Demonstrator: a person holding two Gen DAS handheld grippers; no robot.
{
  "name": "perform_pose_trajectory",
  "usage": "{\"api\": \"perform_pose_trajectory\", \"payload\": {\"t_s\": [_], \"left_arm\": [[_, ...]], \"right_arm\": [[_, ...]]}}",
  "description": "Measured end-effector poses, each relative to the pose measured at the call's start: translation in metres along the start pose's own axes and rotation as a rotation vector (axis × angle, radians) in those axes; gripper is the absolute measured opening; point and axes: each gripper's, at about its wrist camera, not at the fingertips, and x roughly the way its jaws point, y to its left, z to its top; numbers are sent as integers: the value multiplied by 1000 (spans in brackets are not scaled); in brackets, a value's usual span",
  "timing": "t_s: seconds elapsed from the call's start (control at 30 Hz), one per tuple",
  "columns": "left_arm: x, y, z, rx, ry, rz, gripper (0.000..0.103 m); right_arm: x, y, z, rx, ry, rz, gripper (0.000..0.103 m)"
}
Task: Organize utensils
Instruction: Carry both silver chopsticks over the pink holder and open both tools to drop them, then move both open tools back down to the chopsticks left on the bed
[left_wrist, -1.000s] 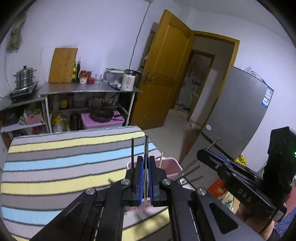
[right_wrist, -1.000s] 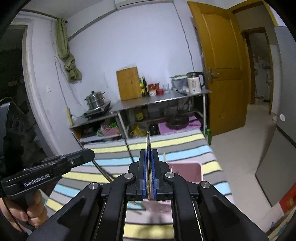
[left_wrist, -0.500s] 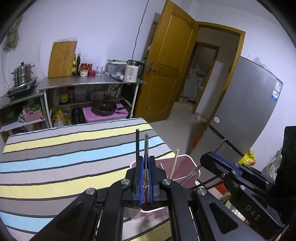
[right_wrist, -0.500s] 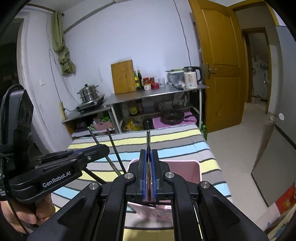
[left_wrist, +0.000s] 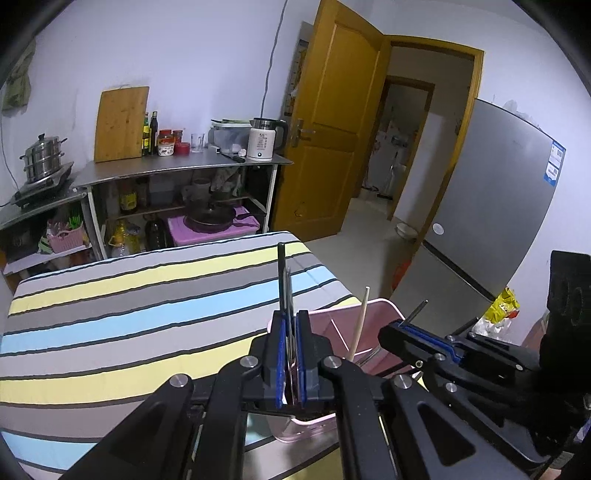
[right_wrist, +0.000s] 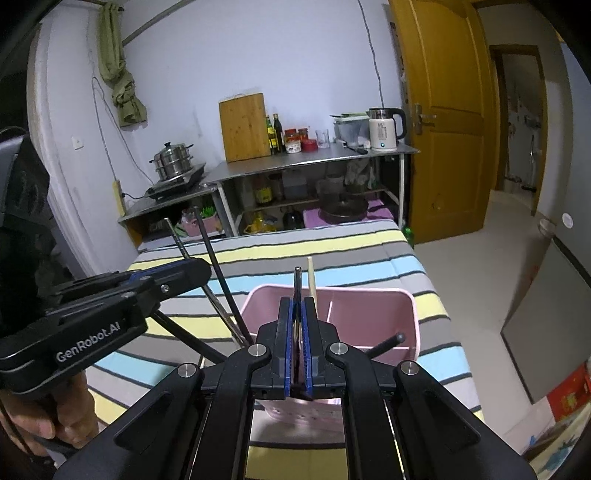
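A pink plastic bin (right_wrist: 373, 314) stands on the striped tablecloth (left_wrist: 129, 314) near the table's right edge; it also shows in the left wrist view (left_wrist: 373, 317). A pale wooden chopstick (left_wrist: 360, 321) leans inside it. My left gripper (left_wrist: 291, 354) is shut on a pair of dark chopsticks (left_wrist: 282, 280) that point up, just left of the bin. My right gripper (right_wrist: 298, 332) is shut on a dark utensil (right_wrist: 297, 284) held upright over the bin's near side.
A steel shelf unit (right_wrist: 314, 162) with a kettle, bottles, a cutting board and pans stands beyond the table. A yellow door (left_wrist: 332, 140) and a grey fridge (left_wrist: 491, 206) are to the right. The table's edge drops off right beside the bin.
Both grippers have risen and drawn nearer the pink bin, which now sits closer below them. The left gripper's chopsticks have swung in beside the bin. Both stay shut.
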Motion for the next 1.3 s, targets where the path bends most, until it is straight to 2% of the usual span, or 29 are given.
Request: {"api": "perform_pose_trajectory", "payload": {"t_s": [0.37,0.77,0.9,1.03,1.17,1.3], "left_arm": [[-8,1,2,3,-13,13,9],[-72,9,-3,0,-102,18,9],[-96,16,-14,-5,-124,34,10],[-114,26,-31,-14,-127,58,16],[-125,37,-54,-27,-114,86,16],[-129,49,-78,-56,-85,106,16]], "right_arm": [[-6,0,3,5,1,-7,7],[-47,14,5,-4,-72,15,9],[-59,24,-3,-9,-83,42,9],[-66,35,-14,-25,-83,72,9],[-68,46,-27,-36,-69,99,10],[-68,55,-42,-39,-54,120,15]]}}
